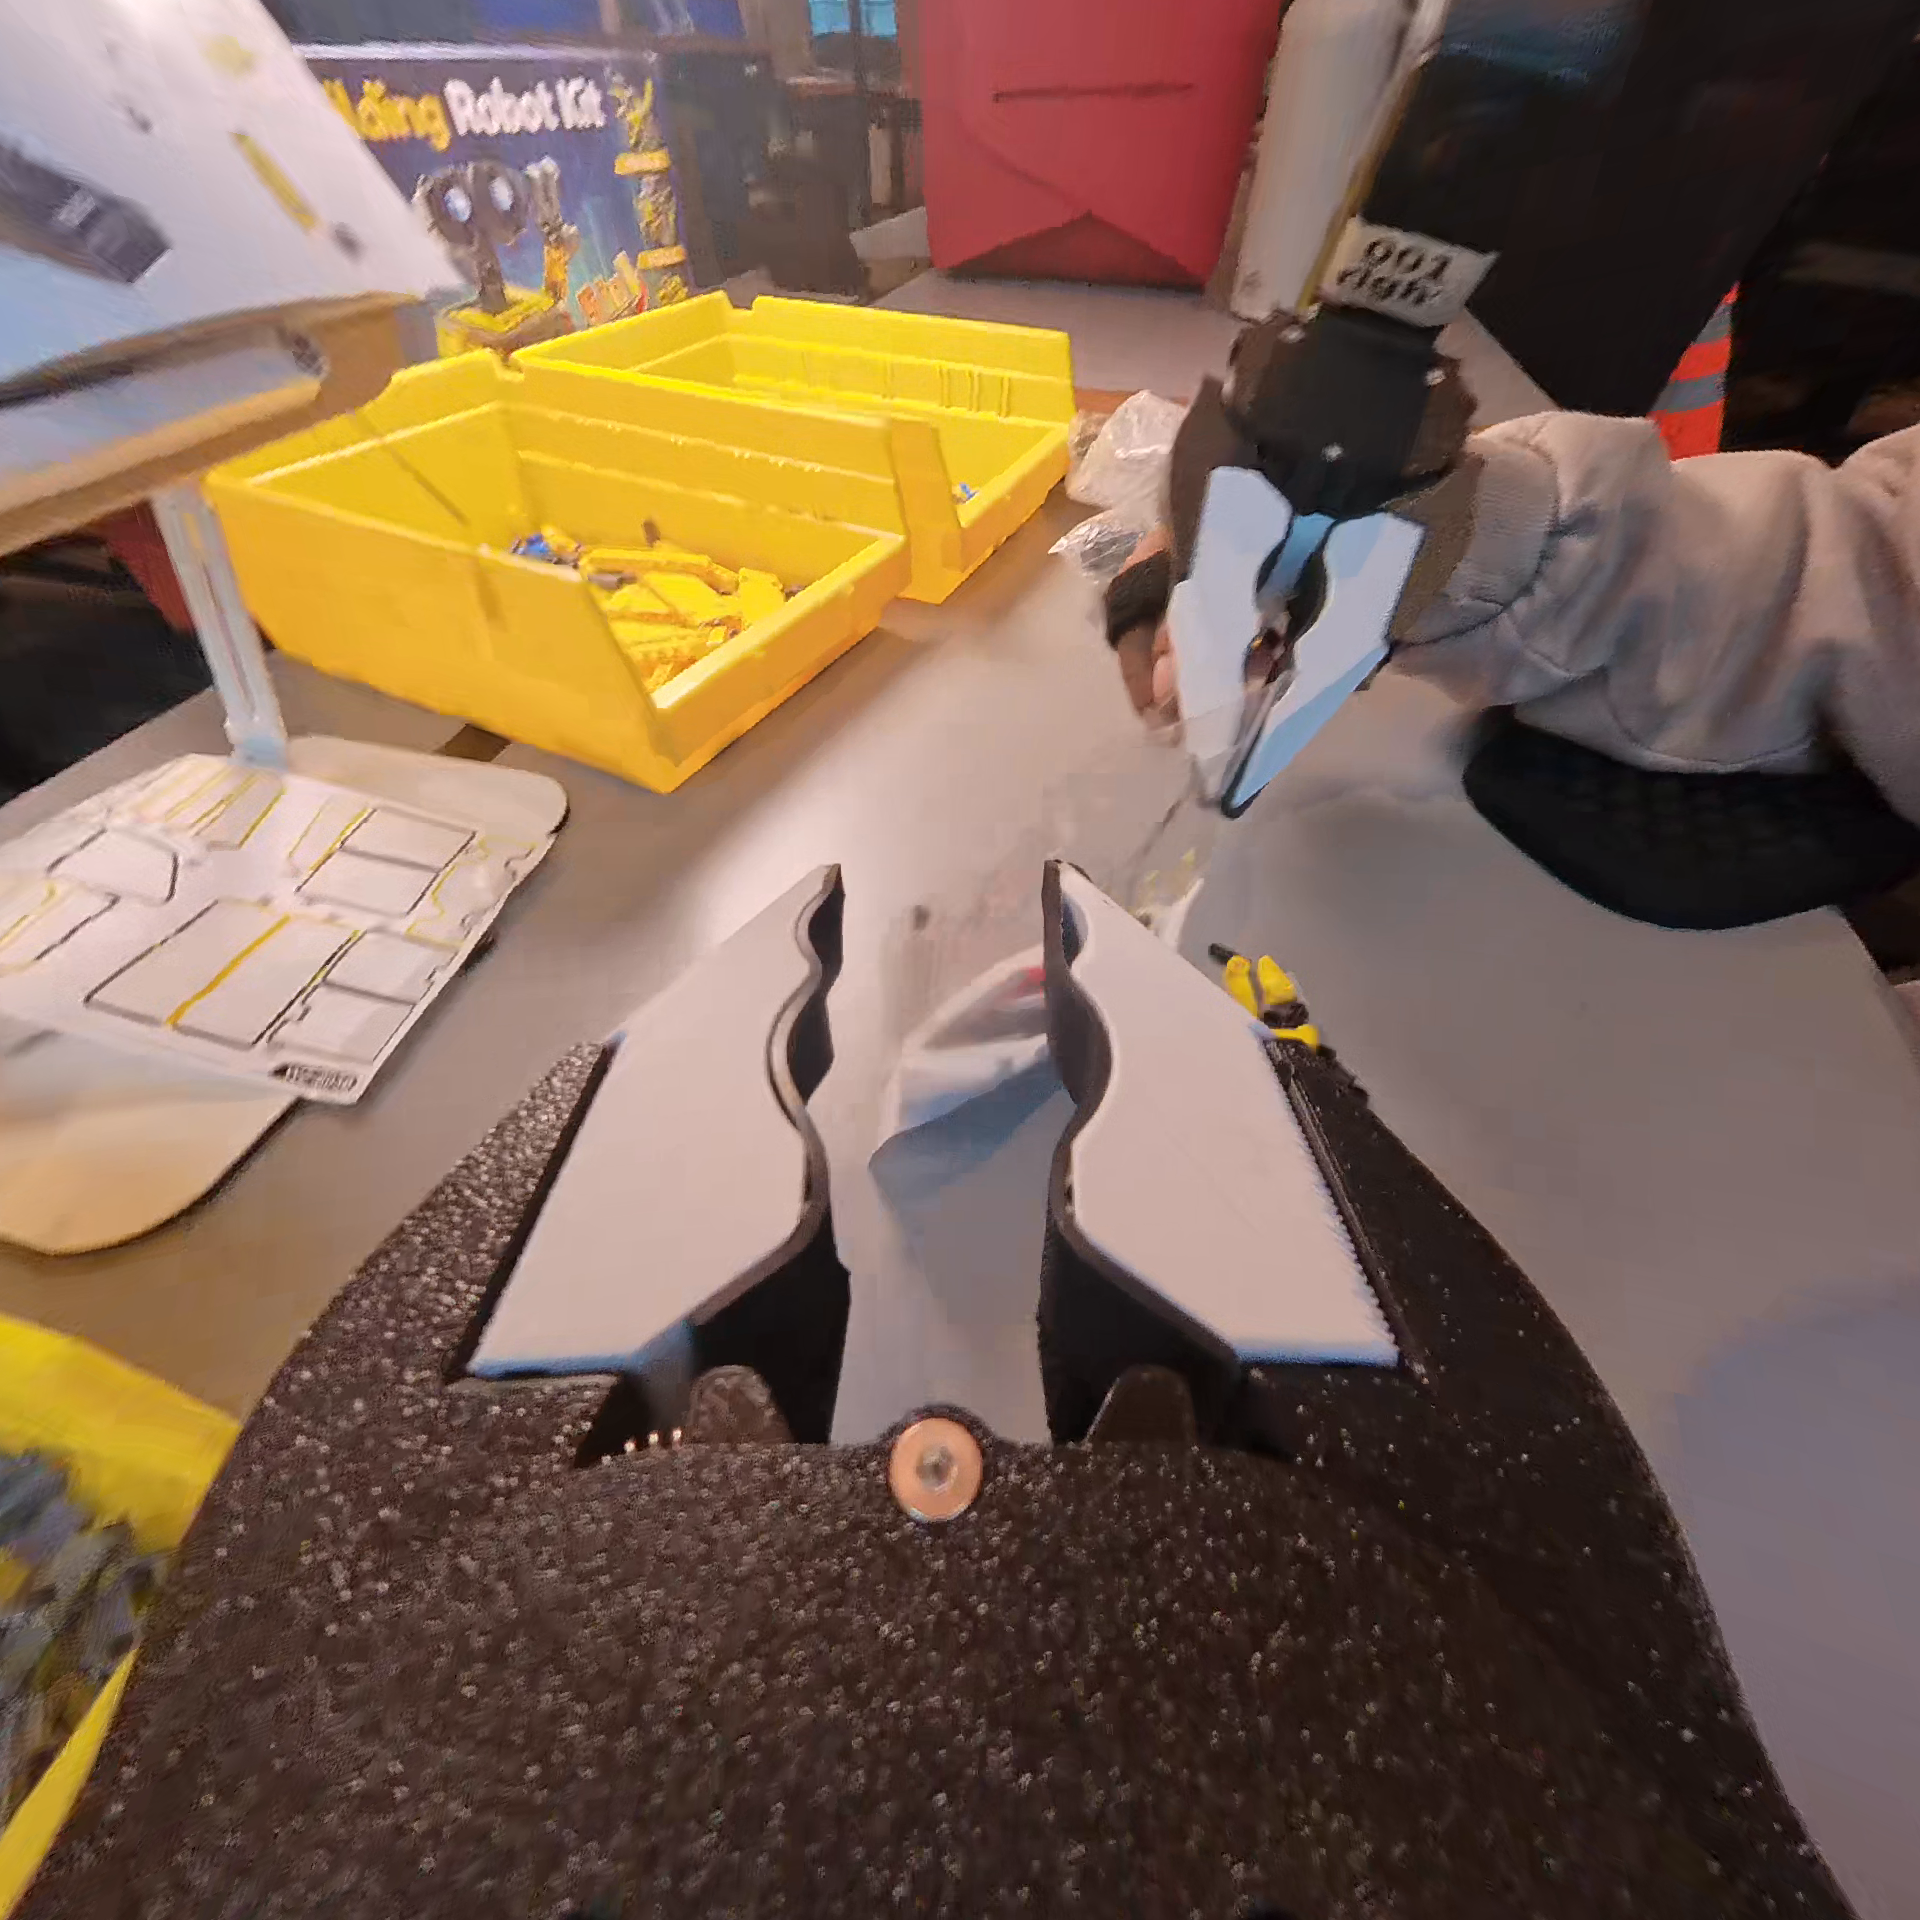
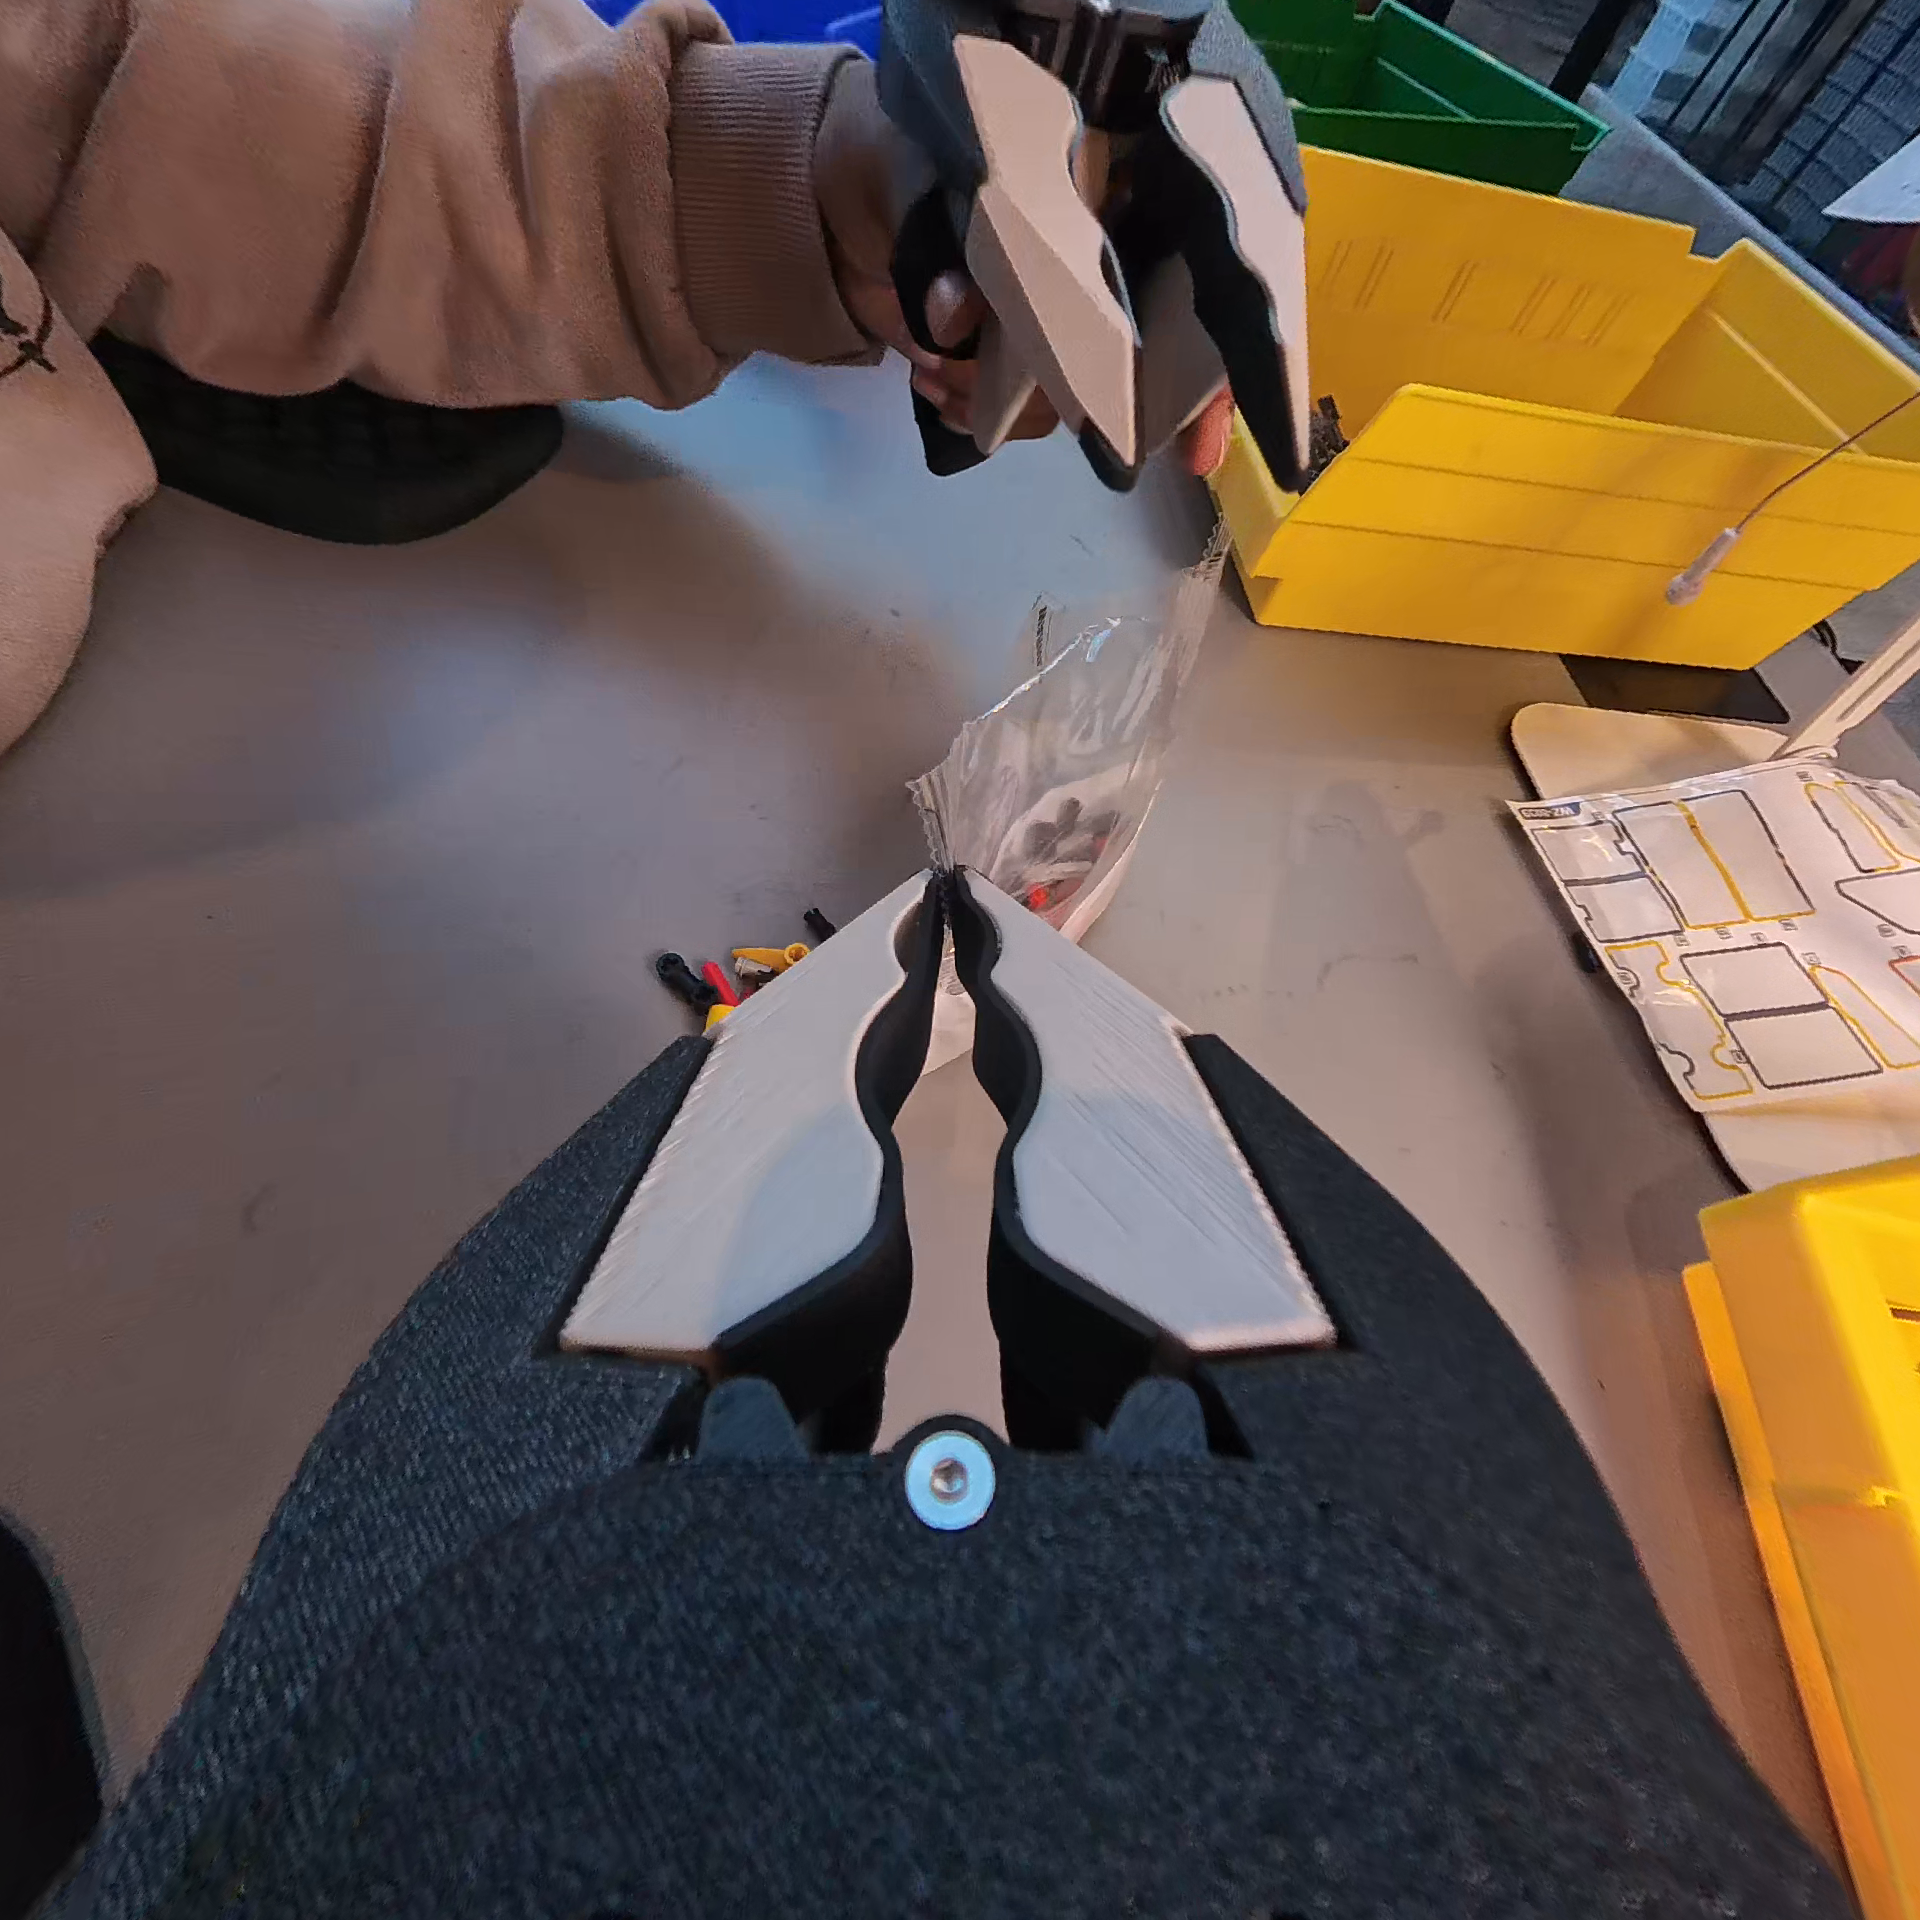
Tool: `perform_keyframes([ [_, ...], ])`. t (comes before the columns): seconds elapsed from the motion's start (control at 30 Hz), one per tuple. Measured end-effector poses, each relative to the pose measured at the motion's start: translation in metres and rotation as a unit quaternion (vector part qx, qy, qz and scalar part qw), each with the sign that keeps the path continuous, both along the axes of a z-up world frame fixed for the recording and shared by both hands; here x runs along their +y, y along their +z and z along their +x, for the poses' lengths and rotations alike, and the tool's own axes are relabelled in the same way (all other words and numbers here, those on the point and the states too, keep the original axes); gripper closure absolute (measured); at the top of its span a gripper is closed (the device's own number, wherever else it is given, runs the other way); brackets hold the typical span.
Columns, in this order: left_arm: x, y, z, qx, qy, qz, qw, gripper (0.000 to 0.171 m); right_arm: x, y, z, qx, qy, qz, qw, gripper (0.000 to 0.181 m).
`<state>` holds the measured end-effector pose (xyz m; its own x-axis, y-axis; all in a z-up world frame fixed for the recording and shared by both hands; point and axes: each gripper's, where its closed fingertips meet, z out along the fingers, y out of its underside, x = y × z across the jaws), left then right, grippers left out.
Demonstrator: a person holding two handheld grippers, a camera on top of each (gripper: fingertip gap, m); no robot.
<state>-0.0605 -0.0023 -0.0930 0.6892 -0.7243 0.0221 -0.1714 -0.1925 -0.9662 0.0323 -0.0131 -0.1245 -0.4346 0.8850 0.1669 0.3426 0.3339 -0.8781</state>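
The right gripper [image 2: 943, 878] is pinched closed on the crinkled top edge of a clear plastic bag [image 2: 1049, 790], at the centre of the right wrist view. The bag's long axis runs from those fingertips toward the upper right of that frame, where its far end lifts toward the left gripper [image 2: 1195, 457]. That gripper hovers above with its fingers parted and nothing between them. In the left wrist view the bag [image 1: 966, 1049] is a blurred shape between and just ahead of the left gripper [image 1: 940, 883] (its edge cannot be made out). Small loose parts [image 2: 727, 971] lie on the grey table [image 2: 416, 831] left of the right fingertips. Yellow bins [image 2: 1558, 468] sit upper right.
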Motion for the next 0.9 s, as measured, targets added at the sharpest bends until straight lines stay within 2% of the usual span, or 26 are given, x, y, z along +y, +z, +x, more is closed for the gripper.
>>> perform_keyframes([
  [0.1, 0.006, -0.038, -0.012, 0.002, 0.002, -0.066, 0.998, 0.129, 0.0, 0.0, 0.003, -0.002, 0.006, -0.001, 1.0, 0.181],
  [0.2, 0.005, -0.058, 0.003, 0.026, -0.025, -0.088, 0.995, 0.148, 0.004, 0.0, 0.004, 0.001, -0.001, -0.008, 1.0, 0.181],
  [0.27, 0.008, -0.059, 0.009, 0.054, -0.023, -0.079, 0.995, 0.171, 0.008, 0.0, 0.003, 0.003, -0.012, -0.01, 1.0, 0.181],
  [0.4, 0.006, -0.058, -0.002, 0.066, 0.006, -0.087, 0.994, 0.171, 0.032, 0.0, -0.01, 0.016, -0.084, -0.02, 0.996, 0.179],
  [0.43, 0.004, -0.059, -0.009, 0.063, 0.017, -0.09, 0.994, 0.171, 0.039, 0.003, -0.014, 0.029, -0.102, -0.03, 0.994, 0.174],
  [0.5, -0.003, -0.057, -0.024, 0.051, 0.034, -0.089, 0.994, 0.171, 0.05, 0.013, -0.023, 0.057, -0.121, -0.075, 0.988, 0.157],
  [0.6, -0.015, -0.057, -0.051, 0.052, 0.061, -0.08, 0.994, 0.171, 0.086, 0.033, -0.04, 0.106, -0.179, -0.156, 0.966, 0.155],
  [0.67, -0.024, -0.056, -0.064, 0.048, 0.064, -0.078, 0.994, 0.171, 0.119, 0.021, -0.058, 0.078, -0.254, -0.152, 0.952, 0.167],
  [0.77, -0.029, -0.052, -0.078, 0.046, 0.073, -0.071, 0.994, 0.171, 0.15, -0.025, -0.092, -0.026, -0.329, -0.075, 0.941, 0.173],
  [0.83, -0.031, -0.05, -0.08, 0.046, 0.074, -0.067, 0.994, 0.171, 0.164, -0.051, -0.114, -0.081, -0.367, -0.051, 0.925, 0.173],
  [0.9, -0.033, -0.051, -0.08, 0.054, 0.072, -0.067, 0.994, 0.171, 0.18, -0.065, -0.129, -0.106, -0.402, -0.033, 0.909, 0.168],
])
